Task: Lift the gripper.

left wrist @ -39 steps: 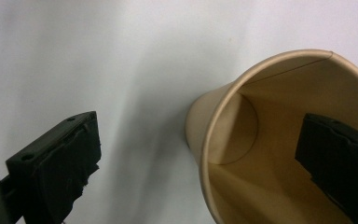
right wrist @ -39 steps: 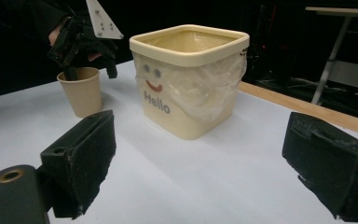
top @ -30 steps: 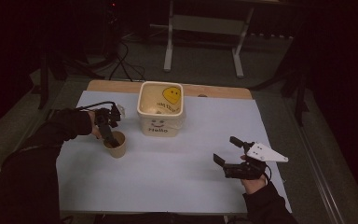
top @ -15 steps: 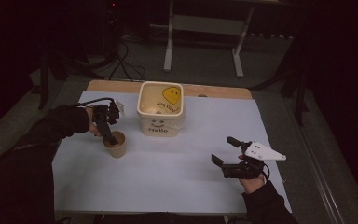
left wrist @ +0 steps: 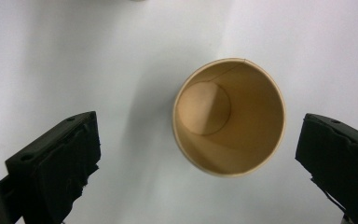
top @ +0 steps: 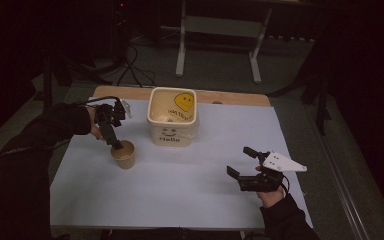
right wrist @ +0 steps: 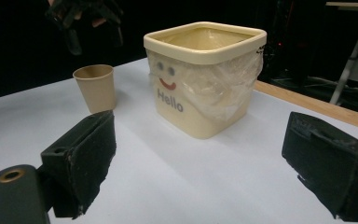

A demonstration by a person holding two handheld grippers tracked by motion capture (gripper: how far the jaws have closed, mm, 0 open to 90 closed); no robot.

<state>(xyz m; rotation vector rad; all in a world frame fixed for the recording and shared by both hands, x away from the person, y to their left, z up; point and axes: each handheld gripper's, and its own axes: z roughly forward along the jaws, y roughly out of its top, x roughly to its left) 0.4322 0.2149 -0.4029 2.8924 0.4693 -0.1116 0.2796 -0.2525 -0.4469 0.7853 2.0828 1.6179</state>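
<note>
High view: counter point(top: 180, 200) covered in a pale sheet, wood edge showing at the far side. Cream tub point(top: 173, 118) sits far-centre, "Hello" and a smiley on its front wall, clear plastic liner inside, yellow smiley on the inside. Brown paper cup point(top: 123, 154) stands upright, near the tub's front-left corner but apart from it. Left gripper point(top: 116, 145) angles down over the cup, tips right at the rim; contact not clear from here. Right gripper point(top: 241, 168) is near the front right, well apart from tub and cup, fingers spread, nothing between them, grey plate on top.

Left gripper view: looking straight down into the cup point(left wrist: 229, 116), empty, round base visible. Fingers point(left wrist: 58, 161) spread wide, one either side of the cup, neither touching it. Cup sits closer to the right-hand finger.

Right gripper view: fingers point(right wrist: 81, 151) spread, holding nothing, low over the counter. Tub point(right wrist: 205, 77) ahead, liner bunched down its right wall. Cup point(right wrist: 95, 86) left of the tub, upright, gap between them. Left gripper point(right wrist: 72, 42) hangs above the cup, dark, detail unclear.
</note>
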